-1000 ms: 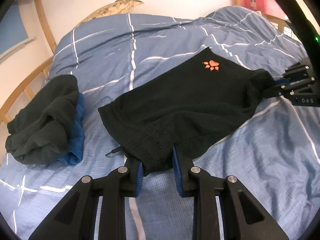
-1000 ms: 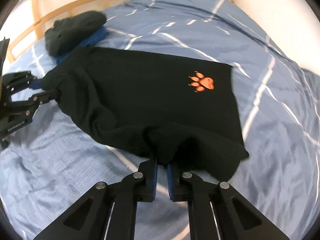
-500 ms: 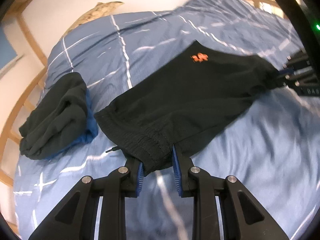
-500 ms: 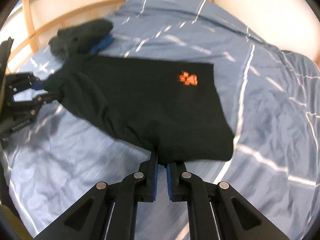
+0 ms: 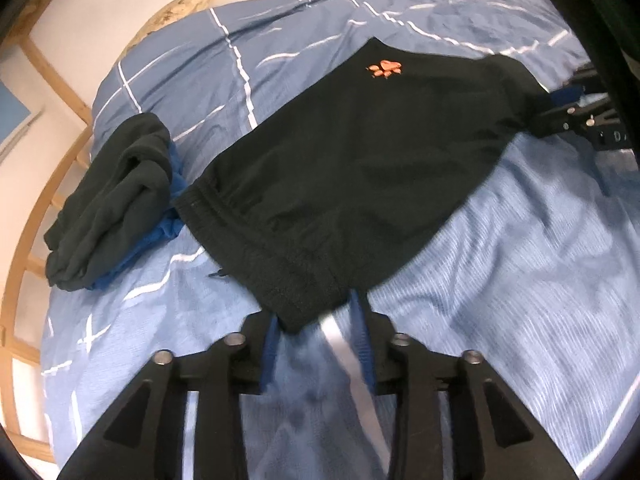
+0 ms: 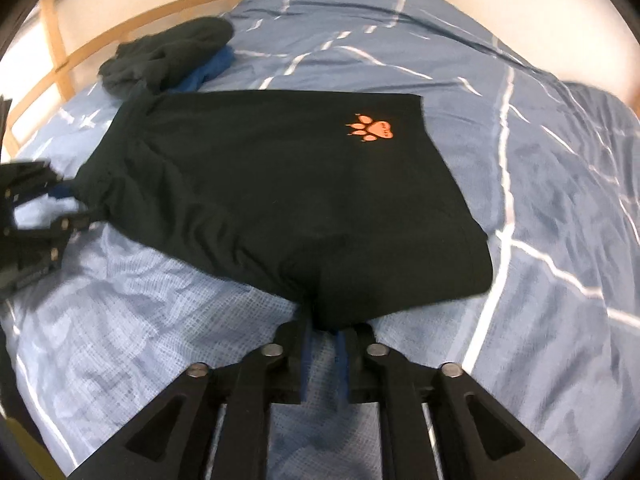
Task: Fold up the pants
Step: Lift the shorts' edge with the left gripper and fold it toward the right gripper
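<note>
Black pants [image 5: 352, 168] with an orange paw print [image 5: 386, 69] lie flat on the blue bed; they also show in the right wrist view [image 6: 280, 200]. My left gripper [image 5: 318, 320] stands open at the waistband corner, with the cloth lying loose between its jaws. My right gripper [image 6: 324, 336] stands open at the other end, its jaws parted with the cloth edge just in front. Each gripper shows in the other's view: the right one [image 5: 560, 114], the left one [image 6: 60, 208].
A pile of dark and blue clothes [image 5: 116, 200] lies at the pants' left. The blue quilt with white lines [image 5: 520, 280] covers the bed. A wooden bed rail [image 5: 44, 184] runs along the left edge. A wall is behind.
The pants have come down and lie flat on the bed. Both grippers have opened and let go of the cloth.
</note>
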Demonstrator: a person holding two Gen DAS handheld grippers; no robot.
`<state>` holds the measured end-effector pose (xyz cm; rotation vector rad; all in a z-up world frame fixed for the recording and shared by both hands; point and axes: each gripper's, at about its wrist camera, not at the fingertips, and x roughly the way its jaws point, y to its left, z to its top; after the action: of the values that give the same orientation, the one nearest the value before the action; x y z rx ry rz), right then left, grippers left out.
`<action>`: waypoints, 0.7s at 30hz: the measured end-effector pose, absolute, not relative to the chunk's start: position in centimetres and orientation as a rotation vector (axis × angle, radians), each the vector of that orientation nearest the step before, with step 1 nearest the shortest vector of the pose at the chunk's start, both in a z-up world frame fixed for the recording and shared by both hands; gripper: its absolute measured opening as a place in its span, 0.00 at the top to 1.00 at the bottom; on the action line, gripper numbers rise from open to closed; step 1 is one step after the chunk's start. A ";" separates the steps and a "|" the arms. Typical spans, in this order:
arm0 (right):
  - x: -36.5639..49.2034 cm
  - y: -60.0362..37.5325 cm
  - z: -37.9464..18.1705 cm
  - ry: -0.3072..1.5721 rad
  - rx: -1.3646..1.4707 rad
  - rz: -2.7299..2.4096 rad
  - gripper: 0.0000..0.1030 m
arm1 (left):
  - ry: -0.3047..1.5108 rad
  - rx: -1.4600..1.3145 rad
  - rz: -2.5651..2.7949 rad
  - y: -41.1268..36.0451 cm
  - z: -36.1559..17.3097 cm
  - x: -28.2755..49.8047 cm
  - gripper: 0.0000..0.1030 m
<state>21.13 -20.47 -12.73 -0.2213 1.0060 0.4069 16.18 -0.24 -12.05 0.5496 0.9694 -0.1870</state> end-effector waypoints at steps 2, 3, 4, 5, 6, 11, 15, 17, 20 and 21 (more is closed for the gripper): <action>20.4 -21.0 -12.4 0.991 -0.184 0.369 0.59 | 0.977 0.556 -0.229 -0.3 -10.9 15.1 0.59; 19.9 -21.1 -12.2 0.979 -0.177 0.350 0.59 | 0.972 0.556 -0.249 -0.4 -10.1 14.7 0.59; 19.4 -21.2 -11.9 0.968 -0.167 0.342 0.59 | 0.962 0.552 -0.266 -0.3 -9.5 14.6 0.59; 18.8 -21.3 -11.4 0.956 -0.142 0.334 0.59 | 0.940 0.544 -0.294 -0.3 -8.5 14.7 0.59; 18.3 -21.5 -11.1 0.947 -0.122 0.304 0.59 | 0.915 0.535 -0.308 -0.3 -7.5 15.2 0.59; 16.9 -24.9 -9.1 0.847 0.218 0.082 0.59 | 0.765 0.521 -0.366 -1.4 -4.3 20.0 0.55; 17.0 -26.5 -9.1 0.790 0.434 -0.014 0.59 | 0.694 0.554 -0.481 -3.5 -3.4 25.1 0.55; 17.7 -26.7 -9.3 0.781 0.483 -0.052 0.59 | 0.696 0.566 -0.533 -4.5 -3.6 27.4 0.55; 18.7 -27.5 -9.9 0.764 0.588 -0.104 0.59 | 0.725 0.580 -0.578 -6.3 -4.2 31.3 0.55; 19.1 -27.7 -10.3 0.767 0.621 -0.123 0.59 | 0.736 0.574 -0.578 -6.8 -4.5 32.4 0.55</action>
<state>19.12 -27.68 -10.28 0.6206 0.7667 -0.1226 32.41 -6.84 -4.50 0.5740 0.7362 -0.5785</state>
